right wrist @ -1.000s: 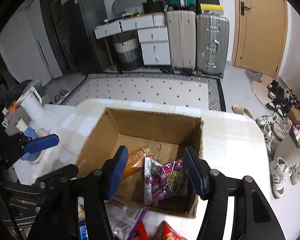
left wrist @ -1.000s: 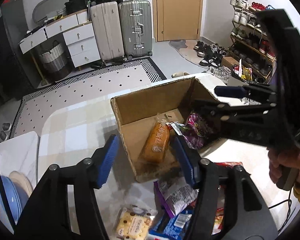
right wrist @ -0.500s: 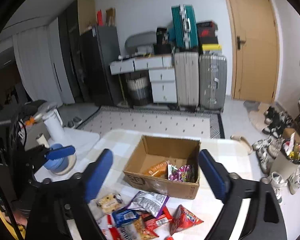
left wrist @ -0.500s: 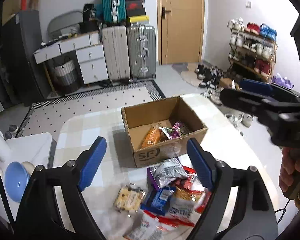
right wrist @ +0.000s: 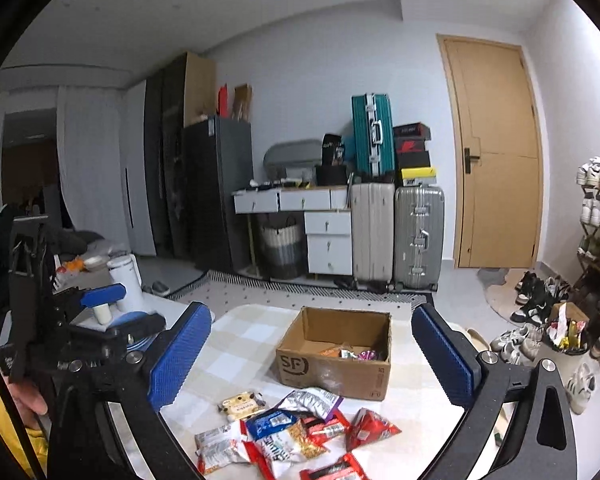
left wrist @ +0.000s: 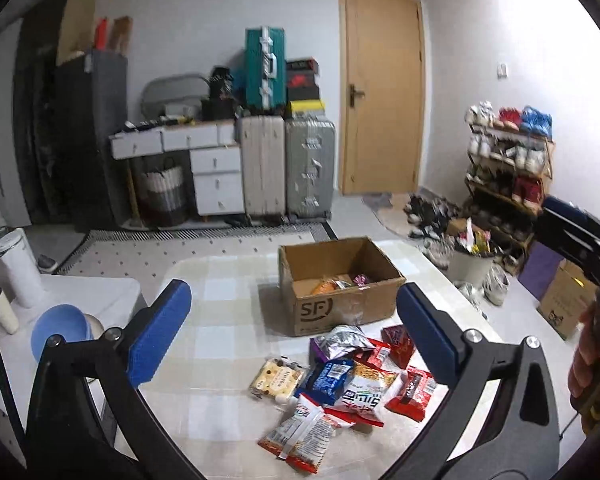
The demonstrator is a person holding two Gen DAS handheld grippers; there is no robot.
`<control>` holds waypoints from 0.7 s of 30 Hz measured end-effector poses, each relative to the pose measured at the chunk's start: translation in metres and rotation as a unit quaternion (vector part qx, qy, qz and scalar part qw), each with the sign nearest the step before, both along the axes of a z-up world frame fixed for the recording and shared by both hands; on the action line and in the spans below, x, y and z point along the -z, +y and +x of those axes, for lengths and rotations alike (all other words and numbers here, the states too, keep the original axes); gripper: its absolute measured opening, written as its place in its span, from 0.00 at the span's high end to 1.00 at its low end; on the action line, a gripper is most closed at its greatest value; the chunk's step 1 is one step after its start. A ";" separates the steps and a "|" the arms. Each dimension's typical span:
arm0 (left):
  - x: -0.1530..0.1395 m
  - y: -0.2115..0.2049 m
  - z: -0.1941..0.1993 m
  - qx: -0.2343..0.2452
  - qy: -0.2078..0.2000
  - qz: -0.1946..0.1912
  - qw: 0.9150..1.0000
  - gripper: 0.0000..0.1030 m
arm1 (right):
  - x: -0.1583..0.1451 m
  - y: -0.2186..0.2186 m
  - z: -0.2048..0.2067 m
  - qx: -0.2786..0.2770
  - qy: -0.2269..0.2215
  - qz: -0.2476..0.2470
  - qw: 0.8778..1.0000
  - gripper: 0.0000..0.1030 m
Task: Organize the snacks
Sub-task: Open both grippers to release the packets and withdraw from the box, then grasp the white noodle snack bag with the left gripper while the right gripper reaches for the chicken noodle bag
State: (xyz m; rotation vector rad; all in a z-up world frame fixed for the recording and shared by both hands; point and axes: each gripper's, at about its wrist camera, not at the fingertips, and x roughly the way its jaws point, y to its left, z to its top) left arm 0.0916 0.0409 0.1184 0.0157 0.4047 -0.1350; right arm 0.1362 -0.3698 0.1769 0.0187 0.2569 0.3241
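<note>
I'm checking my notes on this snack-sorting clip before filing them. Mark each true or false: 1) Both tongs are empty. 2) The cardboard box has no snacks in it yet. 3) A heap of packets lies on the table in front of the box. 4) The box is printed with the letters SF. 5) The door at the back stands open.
1) True: the left tongs and right tongs stand wide open with nothing between them, their jaws having just been opening.
2) False: the cardboard box already holds a few packets.
3) True: the heap of packets lies on the table, on the camera's side of the box.
4) True.
5) False: the door is closed.
</note>
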 end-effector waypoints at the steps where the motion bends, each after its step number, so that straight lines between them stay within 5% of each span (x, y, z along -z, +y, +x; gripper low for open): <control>1: 0.003 0.004 -0.007 -0.007 -0.010 -0.008 1.000 0.00 | 0.006 -0.003 -0.006 0.002 -0.005 0.002 1.000 0.01; 6: 0.038 0.024 -0.031 -0.026 -0.012 -0.040 0.999 0.00 | 0.045 -0.011 -0.035 0.023 -0.013 0.007 1.000 0.01; 16: 0.151 0.010 -0.032 -0.032 0.050 -0.028 0.998 0.00 | 0.126 -0.022 -0.049 0.035 0.024 0.047 0.998 0.01; 21: 0.177 -0.002 -0.023 -0.037 0.074 -0.032 0.996 0.00 | 0.144 -0.019 -0.046 0.036 0.040 0.046 0.997 0.01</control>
